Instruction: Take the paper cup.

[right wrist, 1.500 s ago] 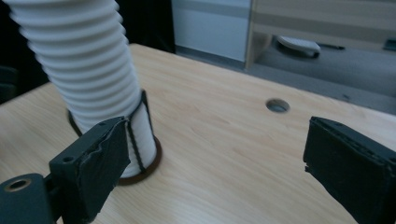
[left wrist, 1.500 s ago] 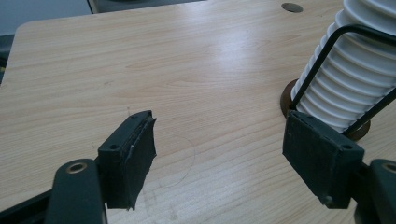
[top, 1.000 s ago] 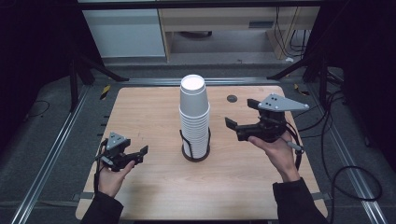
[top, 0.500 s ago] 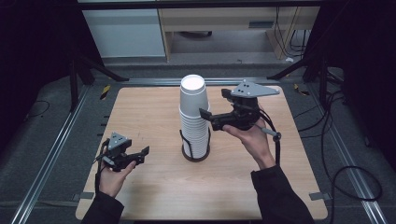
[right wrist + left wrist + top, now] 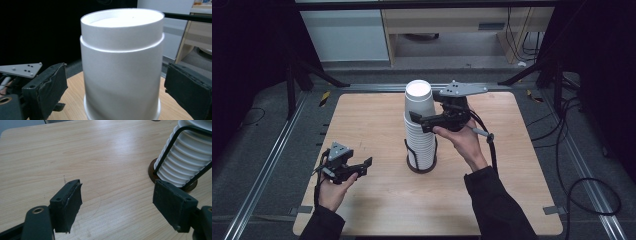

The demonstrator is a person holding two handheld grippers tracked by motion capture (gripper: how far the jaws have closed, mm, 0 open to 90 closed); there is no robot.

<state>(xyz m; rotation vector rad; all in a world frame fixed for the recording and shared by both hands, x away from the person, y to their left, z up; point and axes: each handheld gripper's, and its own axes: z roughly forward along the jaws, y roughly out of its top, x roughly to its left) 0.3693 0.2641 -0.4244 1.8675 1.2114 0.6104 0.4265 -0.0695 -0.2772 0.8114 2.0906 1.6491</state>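
Note:
A tall stack of upturned white cups (image 5: 419,125) stands in a black wire holder on a round brown base (image 5: 421,167) at the middle of the wooden table (image 5: 372,115). My right gripper (image 5: 417,118) is level with the top cups. Its jaws have just been opening, and the top cup (image 5: 121,65) stands between them with a gap on each side of it at the pads (image 5: 51,87). My left gripper (image 5: 362,165) rests low at the front left, open and holding nothing (image 5: 122,202), pointing towards the stack's base (image 5: 152,170).
The right gripper's cable (image 5: 492,145) hangs along the forearm. Metal rails (image 5: 272,160) run along both sides of the table. Black stand legs (image 5: 312,75) and a cabinet (image 5: 347,35) lie beyond the far edge. Bare wood stretches left and in front of the stack.
My right gripper has travelled left from the table's right side to the stack, and its jaws now straddle the top cup. The left gripper has stayed where it was.

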